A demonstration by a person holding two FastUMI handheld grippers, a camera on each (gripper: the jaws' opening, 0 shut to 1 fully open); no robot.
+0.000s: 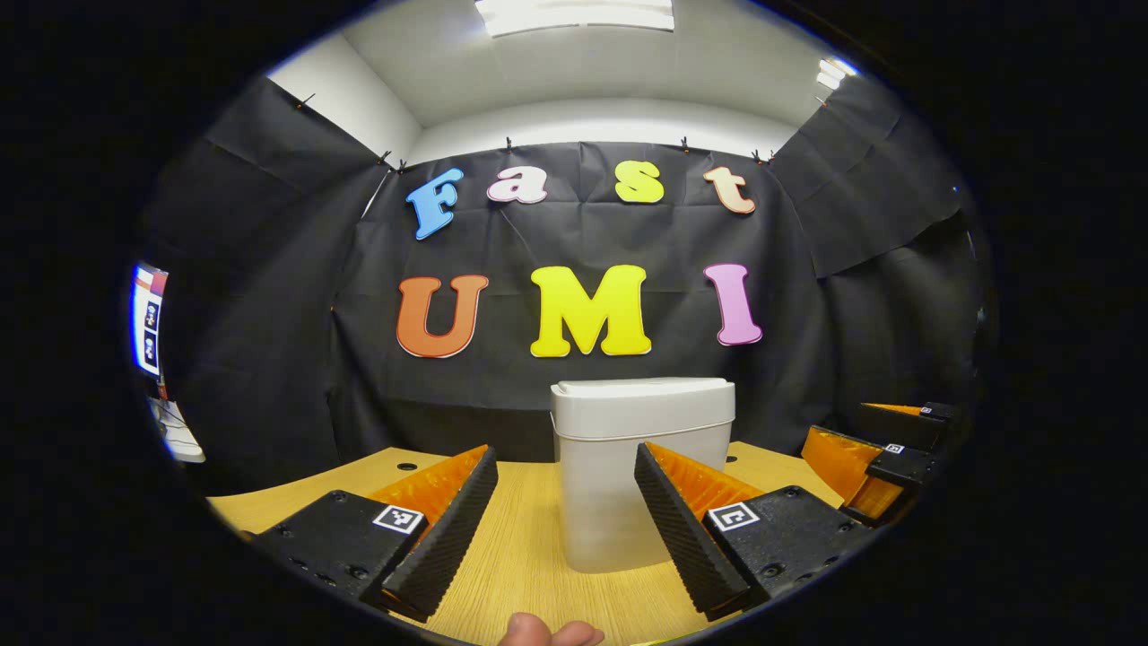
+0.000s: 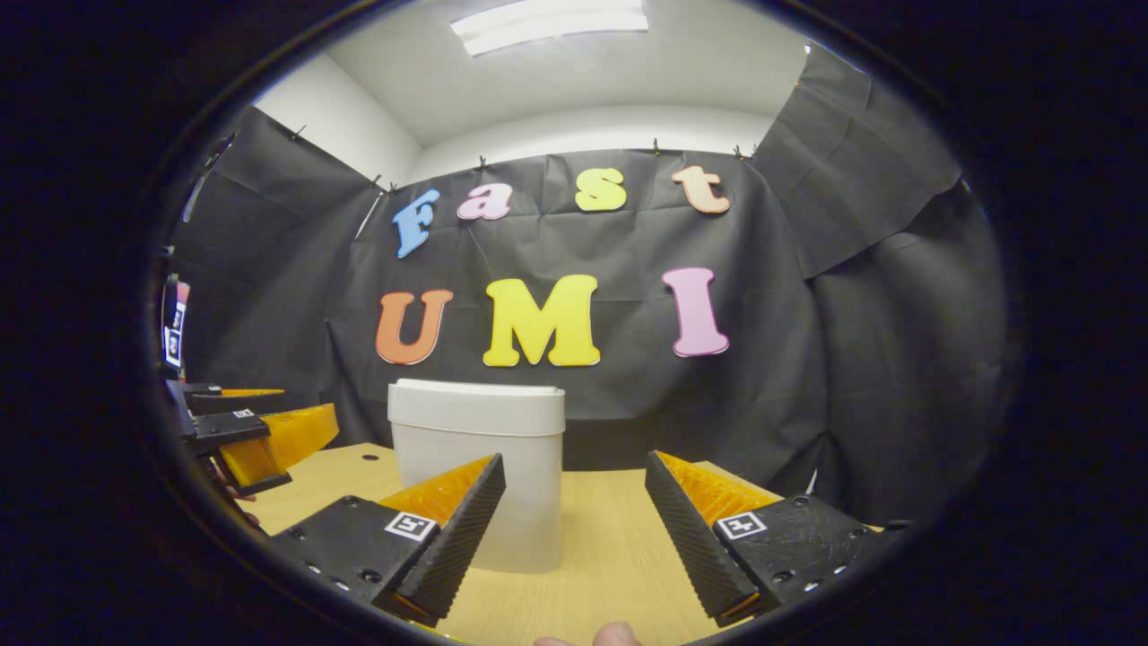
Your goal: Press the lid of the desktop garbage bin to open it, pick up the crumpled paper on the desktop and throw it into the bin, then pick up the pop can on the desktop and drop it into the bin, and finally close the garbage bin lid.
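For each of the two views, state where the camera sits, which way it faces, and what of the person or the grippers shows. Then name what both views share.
Left gripper view: rides the left gripper, facing the closed bin; a fingertip below, right gripper at right.
Right gripper view: rides the right gripper, facing the bin; left gripper at left.
Shared: bin, wooden desktop.

My left and right gripper views both sit low over the desk (image 1: 529,538), facing the nearby bin (image 1: 641,467) (image 2: 480,467), which they share
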